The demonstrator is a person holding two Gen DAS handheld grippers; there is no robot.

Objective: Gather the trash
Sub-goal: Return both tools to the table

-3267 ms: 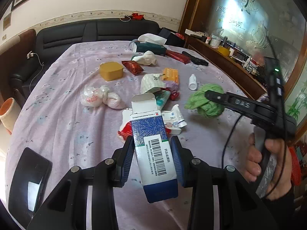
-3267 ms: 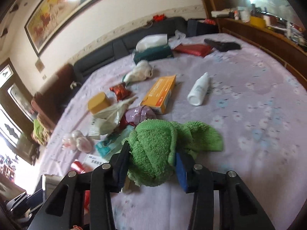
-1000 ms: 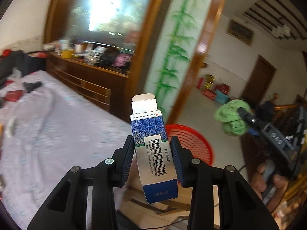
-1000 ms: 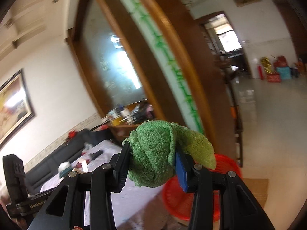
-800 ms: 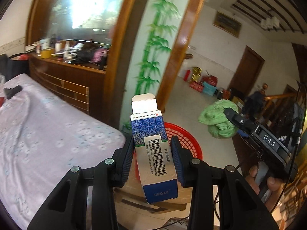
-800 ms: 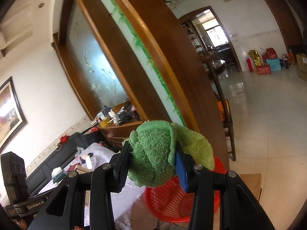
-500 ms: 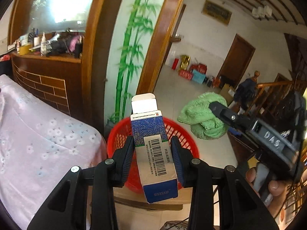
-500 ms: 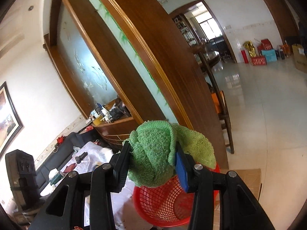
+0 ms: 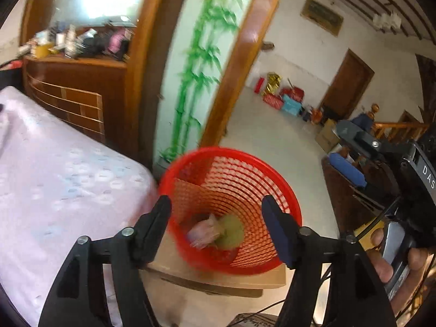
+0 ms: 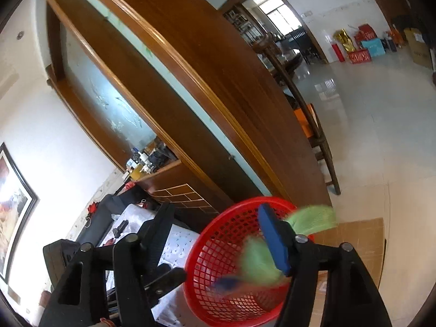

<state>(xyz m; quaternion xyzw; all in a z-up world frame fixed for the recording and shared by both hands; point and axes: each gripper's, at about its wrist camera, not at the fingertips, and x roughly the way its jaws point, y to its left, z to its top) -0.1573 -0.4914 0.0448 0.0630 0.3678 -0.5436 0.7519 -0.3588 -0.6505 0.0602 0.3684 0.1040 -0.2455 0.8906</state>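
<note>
A red mesh trash basket (image 9: 261, 169) stands on a cardboard sheet on the floor beside the table. My left gripper (image 9: 216, 223) is open and empty right above it. At the basket's bottom lie a green cloth (image 9: 231, 231) and pale crumpled trash (image 9: 204, 231). In the right wrist view my right gripper (image 10: 215, 231) is open over the same basket (image 10: 218, 245). The green cloth (image 10: 256, 264) is a blur falling into it, beside a blurred blue box (image 10: 226, 283). The right gripper also shows in the left wrist view (image 9: 354, 160), jaws apart.
The table with the pale floral cloth (image 9: 54, 179) lies left of the basket. A wooden partition with a bamboo panel (image 9: 196, 68) stands behind it. A wooden chair (image 10: 318, 147) stands on the tiled floor (image 10: 381, 125). Boxes (image 9: 283, 100) sit by the far wall.
Both grippers have opened over the basket. The blue box has left my left gripper and the green cloth has left my right gripper; both are dropping into the basket.
</note>
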